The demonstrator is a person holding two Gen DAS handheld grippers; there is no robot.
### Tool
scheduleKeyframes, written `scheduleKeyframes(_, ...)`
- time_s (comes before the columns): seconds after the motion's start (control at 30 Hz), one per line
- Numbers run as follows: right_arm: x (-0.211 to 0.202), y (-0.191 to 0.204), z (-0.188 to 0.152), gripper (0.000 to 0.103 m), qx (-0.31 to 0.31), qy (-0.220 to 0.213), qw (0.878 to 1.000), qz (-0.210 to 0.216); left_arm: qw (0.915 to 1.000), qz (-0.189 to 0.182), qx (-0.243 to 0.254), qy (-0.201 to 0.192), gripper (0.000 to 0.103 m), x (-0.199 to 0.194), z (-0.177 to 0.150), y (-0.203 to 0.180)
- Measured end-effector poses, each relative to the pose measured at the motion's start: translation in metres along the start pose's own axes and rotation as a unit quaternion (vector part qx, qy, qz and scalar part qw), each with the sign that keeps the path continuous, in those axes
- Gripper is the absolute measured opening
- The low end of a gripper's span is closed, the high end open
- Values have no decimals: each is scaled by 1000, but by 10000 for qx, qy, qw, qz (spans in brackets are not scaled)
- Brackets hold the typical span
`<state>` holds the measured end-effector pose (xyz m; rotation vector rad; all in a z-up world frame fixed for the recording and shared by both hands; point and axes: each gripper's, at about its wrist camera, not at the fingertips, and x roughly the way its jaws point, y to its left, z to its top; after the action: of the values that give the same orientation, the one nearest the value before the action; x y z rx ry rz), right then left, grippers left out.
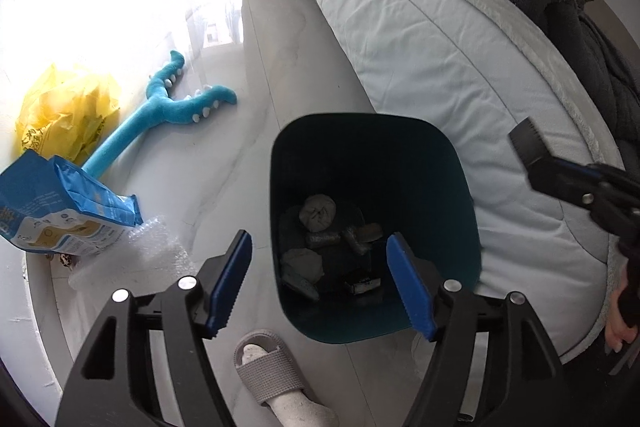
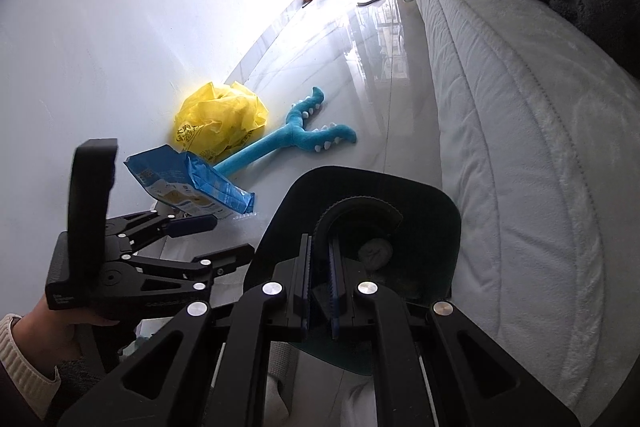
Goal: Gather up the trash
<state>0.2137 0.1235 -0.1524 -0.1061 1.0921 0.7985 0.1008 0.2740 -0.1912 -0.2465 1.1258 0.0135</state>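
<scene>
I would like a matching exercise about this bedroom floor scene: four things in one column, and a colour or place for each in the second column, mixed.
Things:
1. plastic bag
2. plush toy
3. trash bin
4. snack pouch

Descriptions:
A. dark teal, open top, crumpled trash inside
B. yellow, crumpled, by the wall
C. blue and white, lying on bubble wrap
D. bright blue, long, with white spikes

Pairs: 1-B, 2-D, 3-A, 4-C
</scene>
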Motion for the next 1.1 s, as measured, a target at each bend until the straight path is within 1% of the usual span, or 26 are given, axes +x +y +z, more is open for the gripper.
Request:
scheduleKeyframes(0.2, 30, 2, -2, 8, 109, 332, 9994, 17, 9991, 106, 86, -398, 74, -22, -1, 9)
scheduleKeyframes(0.3, 45, 6, -5, 8, 97, 486, 9988, -21, 9982, 144, 126, -568, 78, -32, -1, 13)
scheduleKeyframes(0.5, 65, 12, -11, 9, 80, 681, 9976, -54, 9957, 175, 139, -894, 81, -53, 0, 18)
scheduleKeyframes(0.67, 85, 16, -14, 9, 19, 864, 9962, -126, 9953, 76, -11, -961, 81, -67, 2, 27)
scheduleKeyframes(0.73, 91, 16, -15, 9, 32, 924, 9956, -156, 9945, -82, -43, -1041, 81, -77, 4, 29)
scheduleKeyframes(0.8, 96, 15, -16, 9, 34, 1002, 9948, -178, 9934, -139, -13, -1142, 81, -85, 5, 27)
scheduleKeyframes(0.9, 102, 15, -20, 9, 73, 1118, 9934, -252, 9902, -234, 22, -1379, 86, -99, 7, 23)
scheduleKeyframes(0.93, 105, 14, -21, 11, 93, 1165, 9928, -264, 9891, -260, 28, -1447, 87, -103, 7, 22)
scheduleKeyframes(1.0, 109, 15, -25, 22, 90, 1254, 9916, -305, 9871, -258, 32, -1577, 87, -111, 8, 21)
scheduleKeyframes(1.03, 109, 15, -26, 37, 74, 1267, 9913, -340, 9861, -252, 31, -1641, 87, -114, 9, 21)
scheduleKeyframes(1.07, 109, 15, -27, 48, 65, 1254, 9914, -364, 9853, -255, 26, -1691, 87, -118, 9, 20)
scheduleKeyframes(1.1, 108, 15, -27, 48, 58, 1234, 9917, -365, 9842, -255, 13, -1750, 87, -122, 11, 19)
